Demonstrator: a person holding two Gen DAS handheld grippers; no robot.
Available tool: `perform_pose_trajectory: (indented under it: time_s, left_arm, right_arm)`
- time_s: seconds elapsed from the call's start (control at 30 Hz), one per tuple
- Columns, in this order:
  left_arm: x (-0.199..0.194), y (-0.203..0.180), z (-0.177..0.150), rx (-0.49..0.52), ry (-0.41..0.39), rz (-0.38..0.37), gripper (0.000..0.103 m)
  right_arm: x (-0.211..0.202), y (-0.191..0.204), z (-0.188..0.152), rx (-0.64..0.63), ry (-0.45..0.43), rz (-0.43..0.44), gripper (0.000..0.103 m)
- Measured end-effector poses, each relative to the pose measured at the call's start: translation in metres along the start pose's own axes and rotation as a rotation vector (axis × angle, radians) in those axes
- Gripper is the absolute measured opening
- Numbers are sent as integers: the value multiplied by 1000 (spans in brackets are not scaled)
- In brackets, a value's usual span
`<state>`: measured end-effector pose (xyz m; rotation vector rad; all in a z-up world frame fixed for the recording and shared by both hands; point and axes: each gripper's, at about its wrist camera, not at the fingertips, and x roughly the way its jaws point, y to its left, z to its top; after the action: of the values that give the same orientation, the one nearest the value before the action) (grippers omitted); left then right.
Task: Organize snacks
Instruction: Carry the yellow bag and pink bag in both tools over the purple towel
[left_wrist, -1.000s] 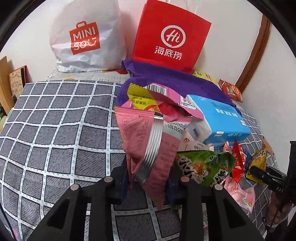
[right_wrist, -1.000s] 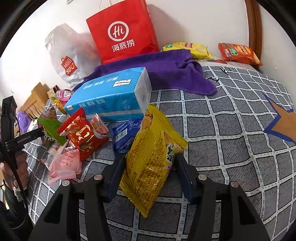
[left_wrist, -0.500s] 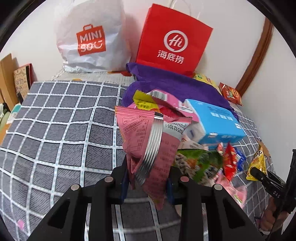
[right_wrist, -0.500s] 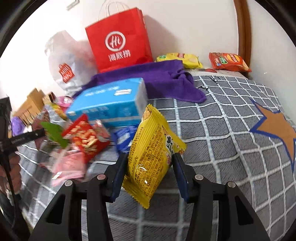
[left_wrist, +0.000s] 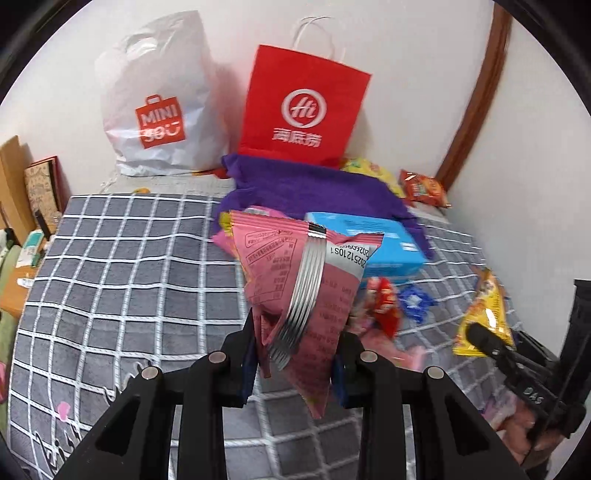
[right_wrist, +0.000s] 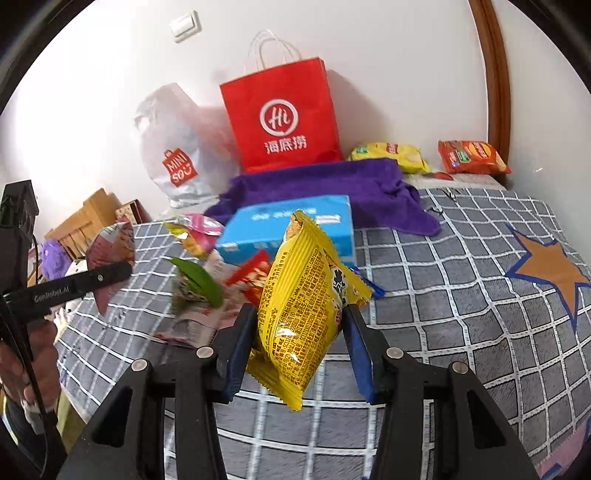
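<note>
My left gripper (left_wrist: 295, 354) is shut on a pink snack packet (left_wrist: 299, 280) with a silver seam and holds it above the grey checked bedspread (left_wrist: 129, 280). My right gripper (right_wrist: 299, 332) is shut on a yellow snack packet (right_wrist: 303, 306), also lifted; the packet shows in the left wrist view (left_wrist: 484, 317) too. A heap of small snacks lies below: a red packet (left_wrist: 384, 302), a blue wrapper (left_wrist: 413, 299), a green packet (right_wrist: 195, 280). A red Hi paper bag (left_wrist: 303, 107) and a white Miniso plastic bag (left_wrist: 159, 103) stand against the back wall.
A blue tissue pack (right_wrist: 291, 229) lies in front of a purple towel (right_wrist: 332, 188). A yellow chip bag (right_wrist: 391, 155) and an orange chip bag (right_wrist: 469, 157) lie in the back right corner. A wooden box (right_wrist: 81, 221) stands left of the bed.
Both grippers have risen and pulled back from the snack heap, each still holding its packet. The bags and the heap look smaller and lower in both views.
</note>
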<state>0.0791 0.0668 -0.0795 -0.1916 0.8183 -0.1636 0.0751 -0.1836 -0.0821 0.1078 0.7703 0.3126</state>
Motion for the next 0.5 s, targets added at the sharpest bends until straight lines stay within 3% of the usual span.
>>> perform_pose_trajectory:
  time_s: [0.33,0.5]
  left_arm:
    - [-15,-32,14,40,-2,-78,31]
    - [-17,-43,25,51,-2,-116,31]
  right_arm:
    - [-31,26,24,-29,-65,-32,48]
    - [-33,31,36,-32,-58,-45,48]
